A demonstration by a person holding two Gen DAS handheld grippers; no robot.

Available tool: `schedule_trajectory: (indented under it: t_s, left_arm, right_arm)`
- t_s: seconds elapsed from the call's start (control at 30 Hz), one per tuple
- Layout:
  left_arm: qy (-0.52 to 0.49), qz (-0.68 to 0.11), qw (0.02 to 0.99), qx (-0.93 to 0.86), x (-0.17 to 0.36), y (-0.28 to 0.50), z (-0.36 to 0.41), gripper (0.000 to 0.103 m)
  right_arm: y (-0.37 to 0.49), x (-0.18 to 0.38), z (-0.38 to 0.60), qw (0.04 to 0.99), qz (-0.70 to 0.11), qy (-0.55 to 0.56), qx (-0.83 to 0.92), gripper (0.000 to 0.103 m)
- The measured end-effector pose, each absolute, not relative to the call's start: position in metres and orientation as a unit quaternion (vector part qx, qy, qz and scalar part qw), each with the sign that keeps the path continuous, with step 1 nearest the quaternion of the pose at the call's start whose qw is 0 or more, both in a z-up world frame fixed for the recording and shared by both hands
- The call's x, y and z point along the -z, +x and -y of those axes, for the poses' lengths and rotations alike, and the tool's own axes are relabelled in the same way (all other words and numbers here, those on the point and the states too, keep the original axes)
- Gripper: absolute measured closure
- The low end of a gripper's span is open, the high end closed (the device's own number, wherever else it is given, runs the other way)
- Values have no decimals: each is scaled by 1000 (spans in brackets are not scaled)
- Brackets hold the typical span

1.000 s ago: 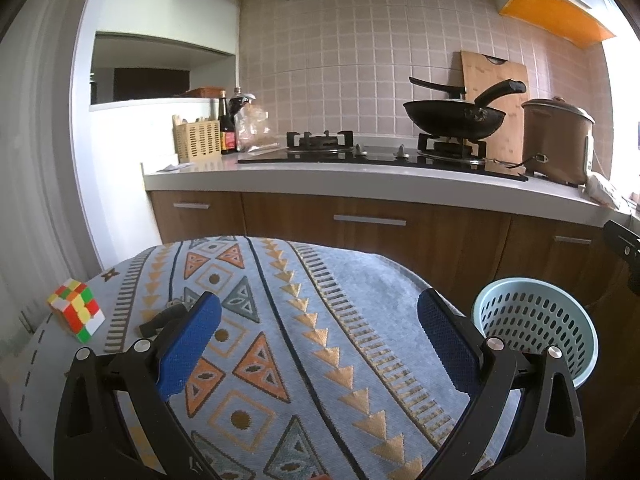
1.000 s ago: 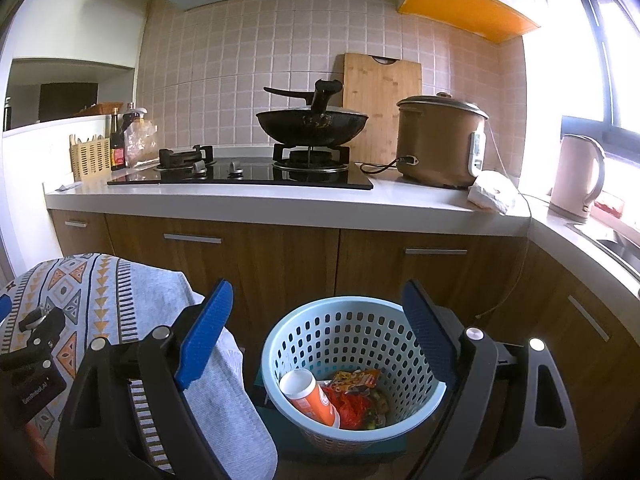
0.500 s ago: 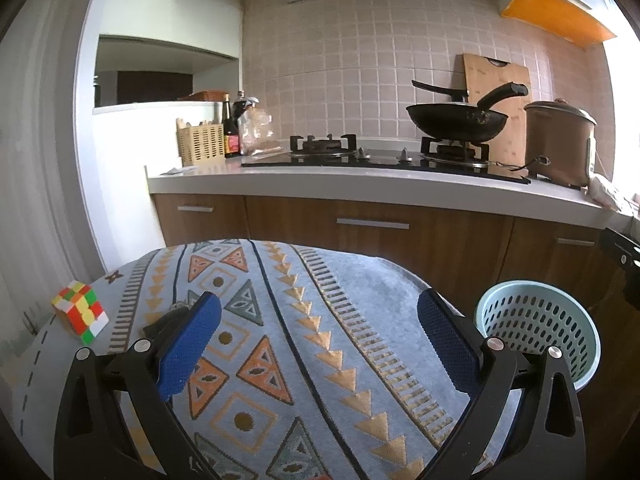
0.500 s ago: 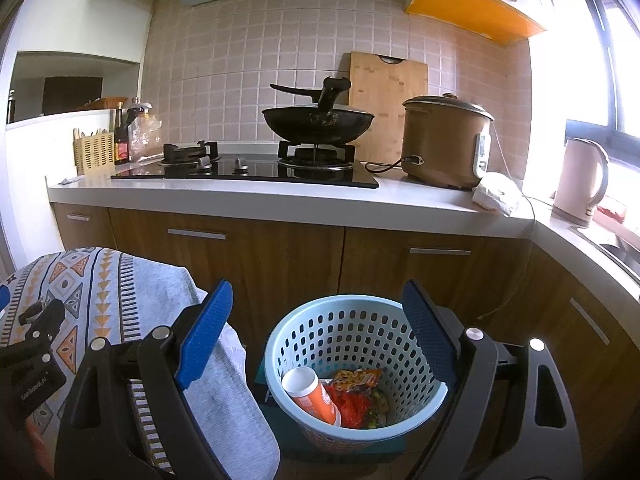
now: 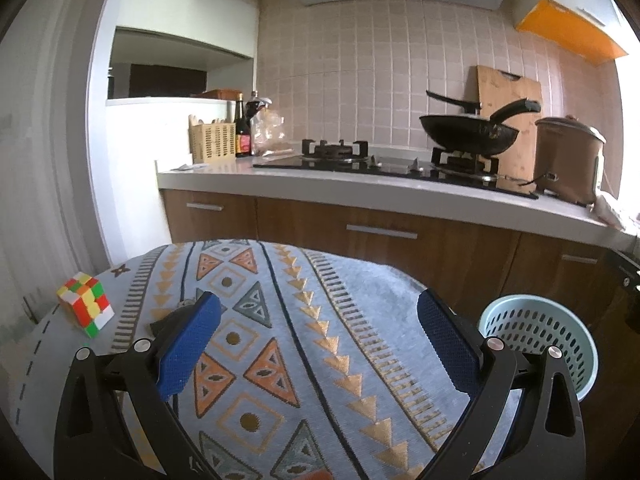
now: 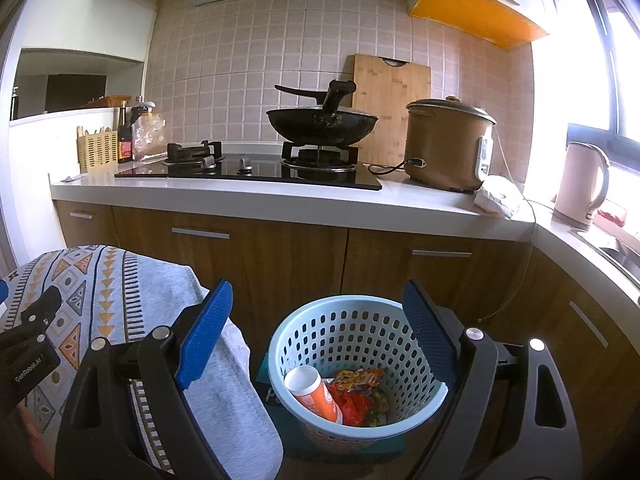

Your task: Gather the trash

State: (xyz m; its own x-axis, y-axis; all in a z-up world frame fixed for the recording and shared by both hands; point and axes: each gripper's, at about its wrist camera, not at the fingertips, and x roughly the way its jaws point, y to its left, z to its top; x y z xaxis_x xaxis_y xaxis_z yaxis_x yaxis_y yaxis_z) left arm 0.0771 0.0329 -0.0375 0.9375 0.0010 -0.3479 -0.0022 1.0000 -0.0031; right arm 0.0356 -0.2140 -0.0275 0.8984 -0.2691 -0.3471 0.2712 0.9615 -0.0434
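My left gripper (image 5: pixel 316 312) is open over a table covered in a patterned cloth (image 5: pixel 280 344), with nothing between its blue pads. A small dark object (image 5: pixel 174 316) lies on the cloth, half hidden behind the left pad; what it is I cannot tell. My right gripper (image 6: pixel 318 304) is open and empty above a light blue basket (image 6: pixel 352 332) on the floor. Inside the basket lie an orange cup (image 6: pixel 316 394) and crumpled snack wrappers (image 6: pixel 358 390). The left wrist view shows the same basket (image 5: pixel 540 340) off the table's right edge.
A colourful puzzle cube (image 5: pixel 85 305) sits at the table's left edge. Behind runs a kitchen counter (image 6: pixel 256 196) with wooden cabinets, a hob, a black wok (image 6: pixel 322 122), a rice cooker (image 6: pixel 448 144) and a kettle (image 6: pixel 582 184). The left gripper's body (image 6: pixel 28 344) shows at the right view's left edge.
The left wrist view has drifted slightly, so the cube and counter sit a little further right. The right gripper and the basket's contents look the same. Nothing was taken hold of or let go.
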Motion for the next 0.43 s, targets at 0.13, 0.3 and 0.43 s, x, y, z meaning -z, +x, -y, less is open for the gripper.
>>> schedule_trajectory:
  t_s: [0.13,0.3,0.43]
  left_arm:
    - [2,-162,987,-13,36,73,-32,8]
    - [-9,-179,984,-10,37,80,-36,8]
    - [-2,-182,983,-19,34,81,-34,8]
  right_arm:
    - [34,26,211,974,-180,4,138,21]
    - [34,25,215,973,-188,14,134,21]
    - [30,23,220,972,-192,19,134,21]
